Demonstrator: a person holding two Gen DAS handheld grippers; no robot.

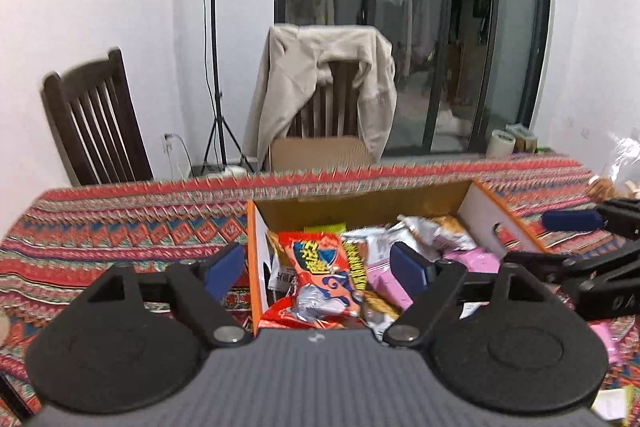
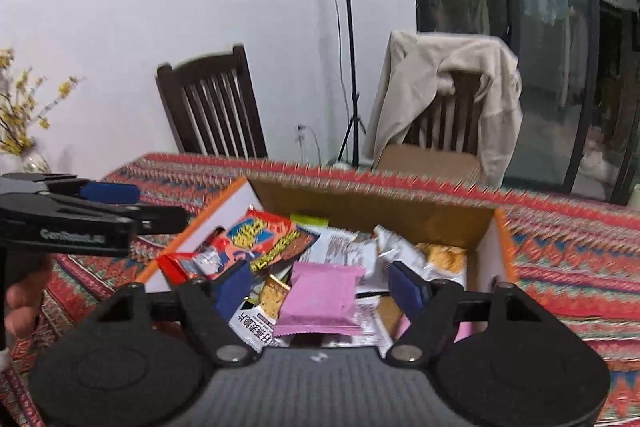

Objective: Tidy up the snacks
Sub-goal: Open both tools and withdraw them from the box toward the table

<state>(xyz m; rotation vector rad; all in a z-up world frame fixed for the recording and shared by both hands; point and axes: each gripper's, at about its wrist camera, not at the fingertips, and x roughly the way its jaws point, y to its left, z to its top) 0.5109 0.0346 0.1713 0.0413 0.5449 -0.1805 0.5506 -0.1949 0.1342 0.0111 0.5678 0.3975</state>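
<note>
An open cardboard box (image 1: 484, 205) (image 2: 486, 239) with orange edges stands on the patterned tablecloth and holds several snack packets. A red and orange packet (image 1: 326, 275) (image 2: 260, 237) lies on top at the left. A pink packet (image 2: 322, 301) (image 1: 394, 285) lies in the middle, silver packets (image 1: 432, 233) (image 2: 400, 251) toward the right. My left gripper (image 1: 320, 267) is open and empty above the box's near left side. My right gripper (image 2: 320, 287) is open and empty above the box's near edge, over the pink packet. Each gripper shows from the side in the other's view.
The tablecloth-covered table (image 1: 120, 227) (image 2: 580, 251) reaches to both sides. Two dark wooden chairs (image 1: 96, 123) (image 2: 212, 107) stand behind it, one with a beige jacket (image 1: 280, 87) (image 2: 408, 87). A light stand (image 1: 216, 67), glass doors, a flower vase (image 2: 32, 159) and a plastic bag (image 1: 616, 167) are around.
</note>
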